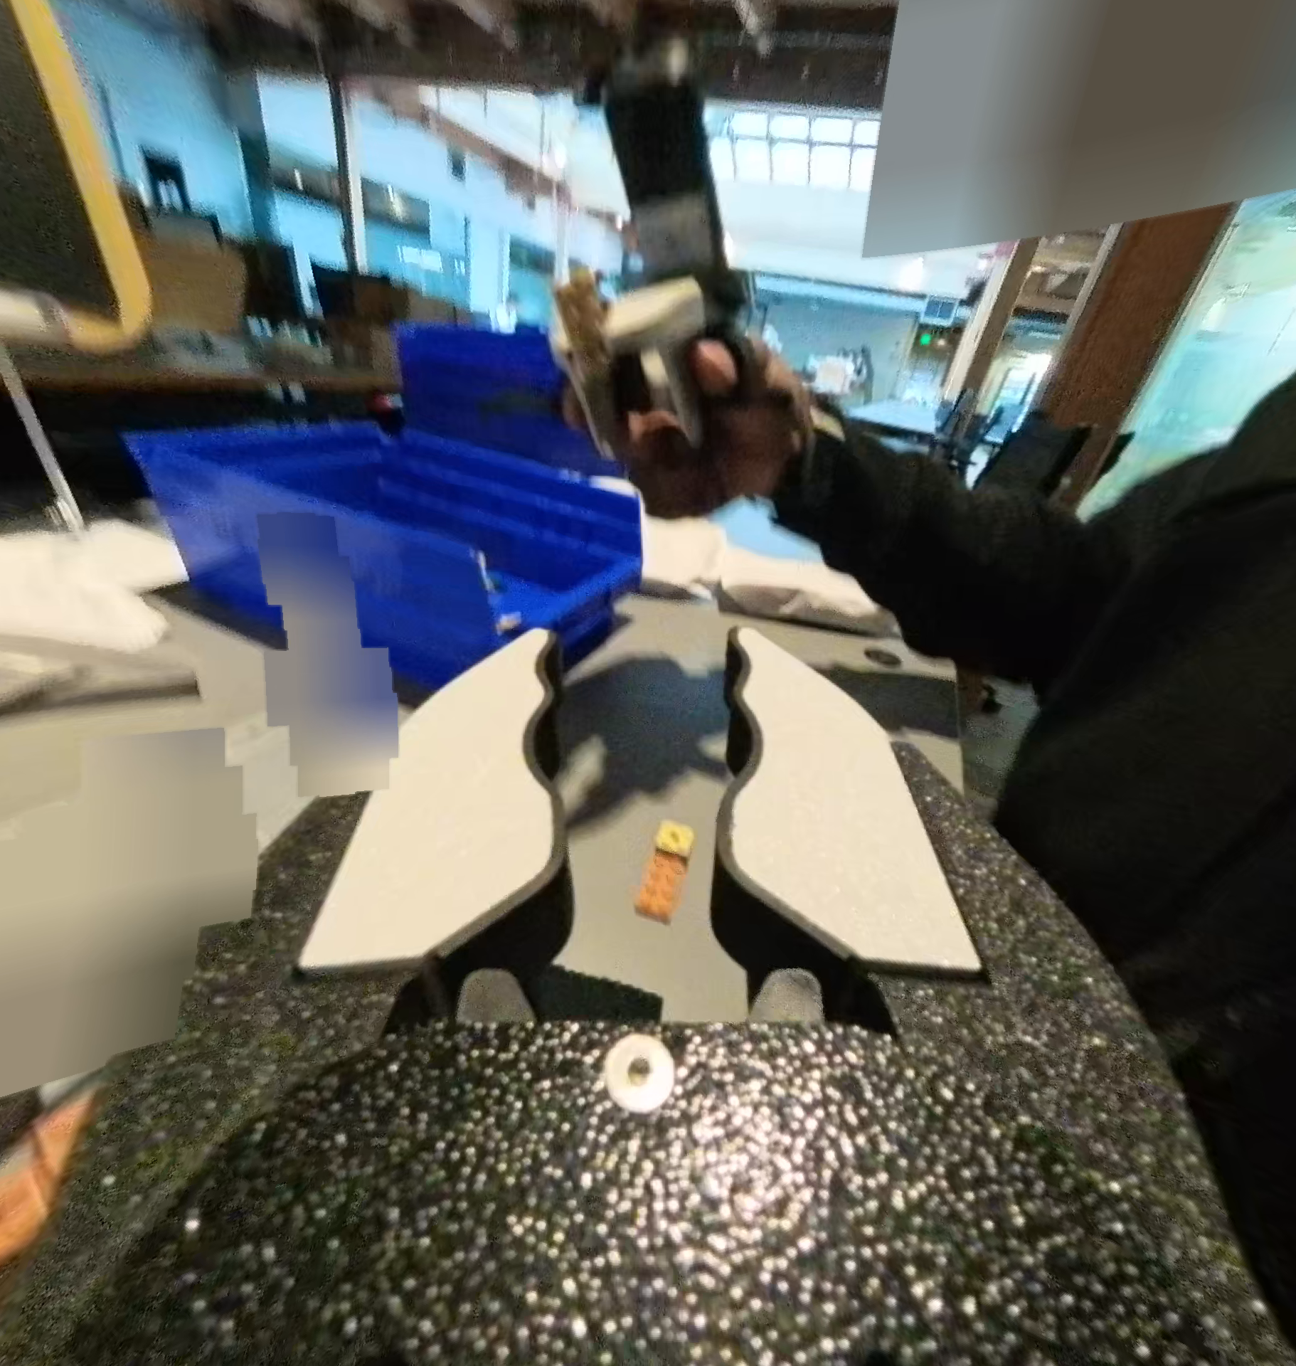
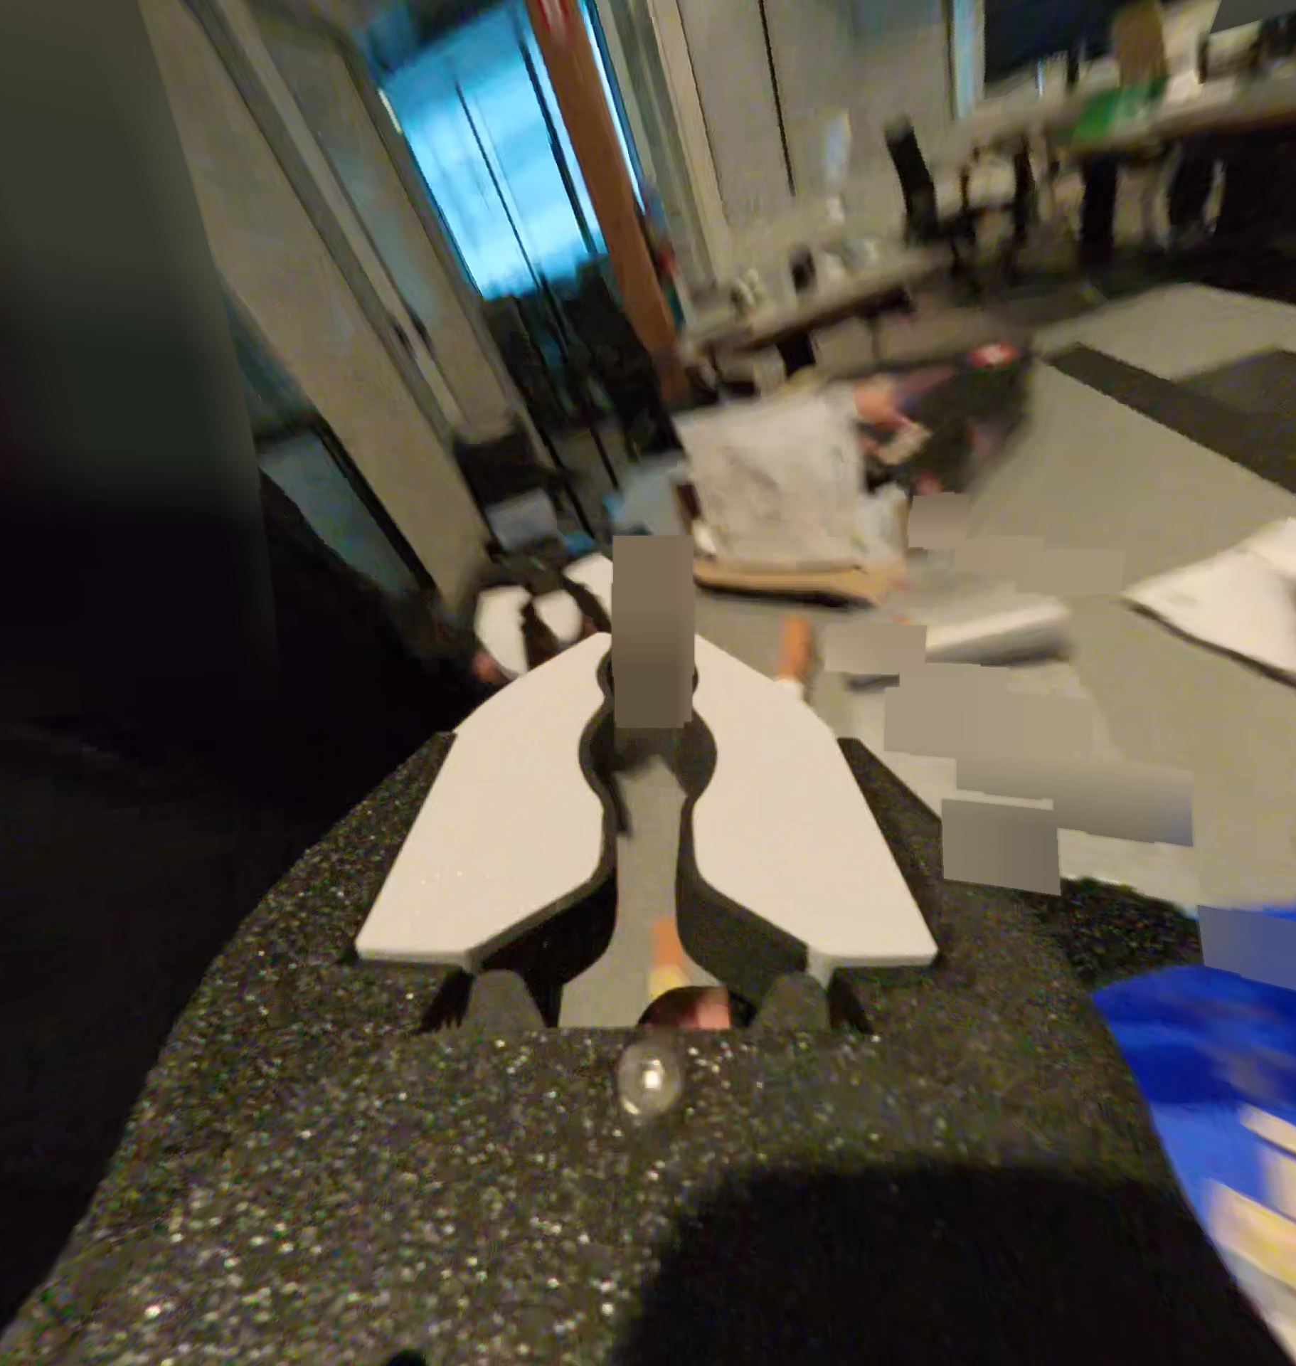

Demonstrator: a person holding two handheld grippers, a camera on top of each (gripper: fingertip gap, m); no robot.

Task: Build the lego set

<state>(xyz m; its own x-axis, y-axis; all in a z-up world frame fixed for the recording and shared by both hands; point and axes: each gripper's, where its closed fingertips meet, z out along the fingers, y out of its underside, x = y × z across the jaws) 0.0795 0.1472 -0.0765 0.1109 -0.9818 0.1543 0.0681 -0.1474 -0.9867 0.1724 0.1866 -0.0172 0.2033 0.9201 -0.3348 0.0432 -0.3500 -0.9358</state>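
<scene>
An orange lego plate with a yellow piece on its far end [image 1: 663,872] lies on the grey table [image 1: 623,961], low between my fingers. My left gripper [image 1: 641,643] is open and empty above it. My right gripper [image 1: 615,318] is held up in the air by a hand, and a tan lego piece [image 1: 578,310] shows at its tips, blurred. In the right wrist view my right gripper [image 2: 651,650] is nearly shut; a mosaic patch hides its tips. The orange plate [image 2: 663,953] shows through the gap below, and the left gripper [image 2: 541,613] lies beyond.
A blue bin [image 1: 423,532] stands behind the left gripper and shows at the right wrist view's lower right [image 2: 1221,1050]. White sheets [image 1: 54,591] and a plastic bag [image 2: 778,480] lie on the table. A person's dark sleeve [image 1: 1000,576] fills the right. My right fingertips sit around 12 centimeters from my left ones.
</scene>
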